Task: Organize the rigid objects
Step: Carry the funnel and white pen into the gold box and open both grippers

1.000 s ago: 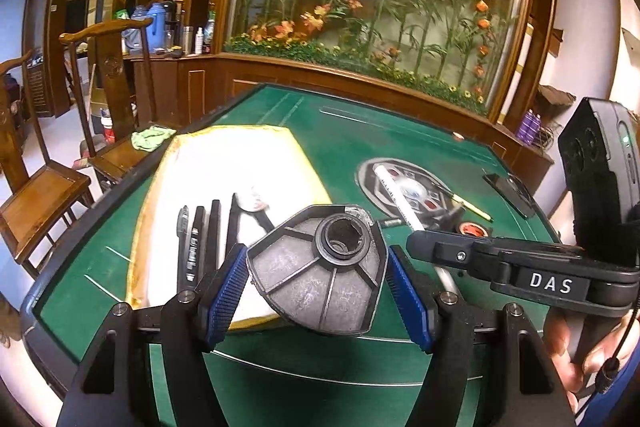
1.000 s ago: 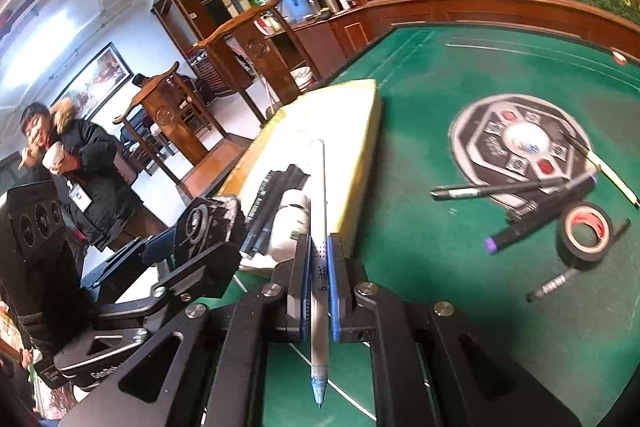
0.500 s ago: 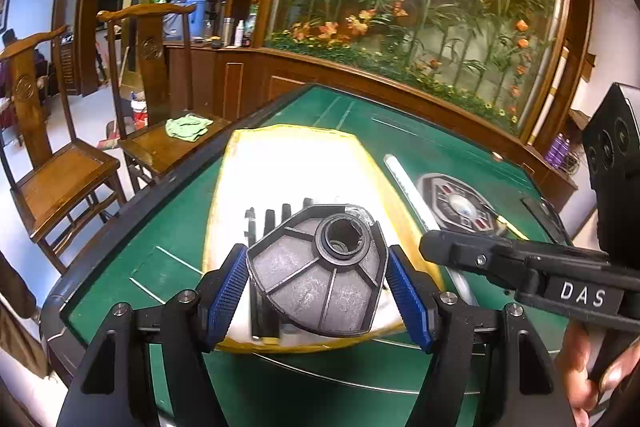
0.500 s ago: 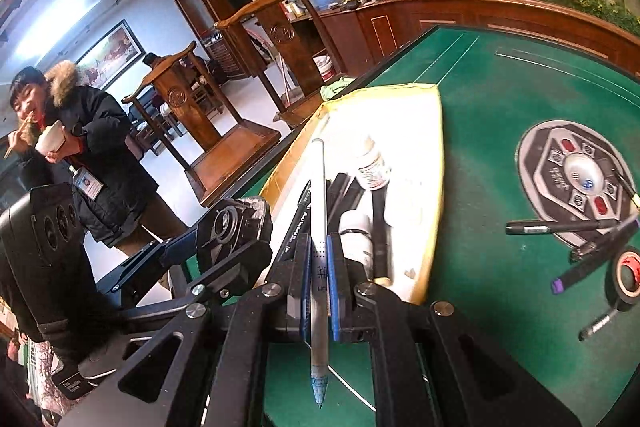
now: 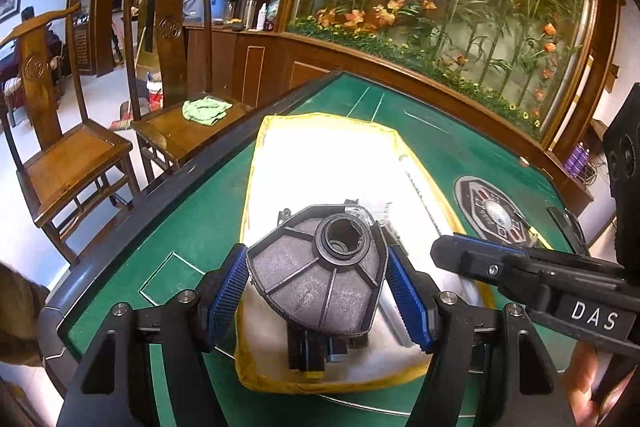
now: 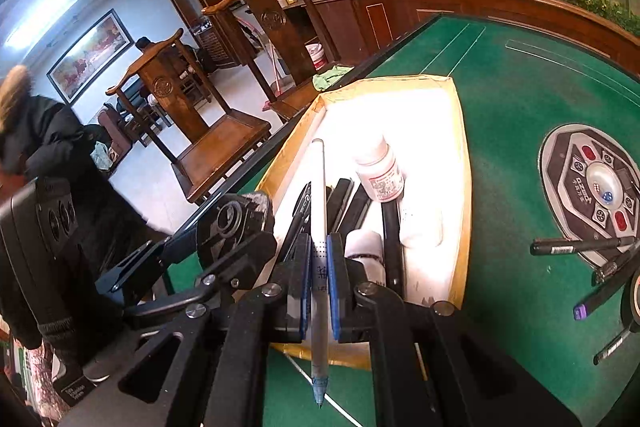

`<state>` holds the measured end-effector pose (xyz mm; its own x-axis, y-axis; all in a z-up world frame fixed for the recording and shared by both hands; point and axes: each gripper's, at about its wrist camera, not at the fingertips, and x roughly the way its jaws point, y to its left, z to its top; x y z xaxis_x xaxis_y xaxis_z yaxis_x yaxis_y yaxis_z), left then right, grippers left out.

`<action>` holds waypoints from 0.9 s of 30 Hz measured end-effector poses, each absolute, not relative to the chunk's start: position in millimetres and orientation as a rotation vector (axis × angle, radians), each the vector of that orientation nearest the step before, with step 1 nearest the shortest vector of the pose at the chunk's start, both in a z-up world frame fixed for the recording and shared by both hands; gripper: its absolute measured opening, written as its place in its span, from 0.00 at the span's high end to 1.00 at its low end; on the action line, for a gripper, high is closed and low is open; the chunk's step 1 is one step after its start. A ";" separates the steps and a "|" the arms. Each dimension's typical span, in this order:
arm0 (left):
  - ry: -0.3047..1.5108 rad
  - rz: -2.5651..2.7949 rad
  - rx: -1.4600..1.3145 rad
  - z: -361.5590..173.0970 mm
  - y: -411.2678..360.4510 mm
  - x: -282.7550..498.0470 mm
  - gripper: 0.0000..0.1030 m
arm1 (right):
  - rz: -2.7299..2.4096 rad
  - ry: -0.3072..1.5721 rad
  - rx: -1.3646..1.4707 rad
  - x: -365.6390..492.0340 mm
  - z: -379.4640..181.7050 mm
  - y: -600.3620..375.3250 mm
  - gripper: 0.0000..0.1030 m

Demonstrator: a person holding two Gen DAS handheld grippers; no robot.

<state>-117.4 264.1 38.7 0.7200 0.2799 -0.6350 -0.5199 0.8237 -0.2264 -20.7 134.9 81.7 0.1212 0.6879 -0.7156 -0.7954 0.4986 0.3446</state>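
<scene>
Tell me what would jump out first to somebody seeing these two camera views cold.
Probably the grey fan-shaped plastic part clamped in the left gripper, hanging over the near end of the yellow-rimmed white tray on the green table. Next, the long white pen pinched in the right gripper, its blue tip pointing back at the camera, with a small white bottle and black pens lying in the tray beyond it.

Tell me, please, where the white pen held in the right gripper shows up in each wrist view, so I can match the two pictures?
Left wrist view: the white pen lies right of centre, slanting over the tray's right edge, ahead of the right gripper.
Right wrist view: the pen runs vertically at centre, clamped between the blue pads.
Shared landmark: the yellow-rimmed white tray.
</scene>
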 end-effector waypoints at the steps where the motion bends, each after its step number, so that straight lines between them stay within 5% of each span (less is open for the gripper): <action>1: 0.625 0.459 -0.414 37.8 265.8 -116.9 0.29 | 1.086 0.961 -0.134 -19.3 81.9 137.1 0.93; 27: 0.710 0.508 -0.311 18.0 262.3 -90.4 0.29 | 0.990 0.992 -0.100 12.5 57.6 148.2 0.93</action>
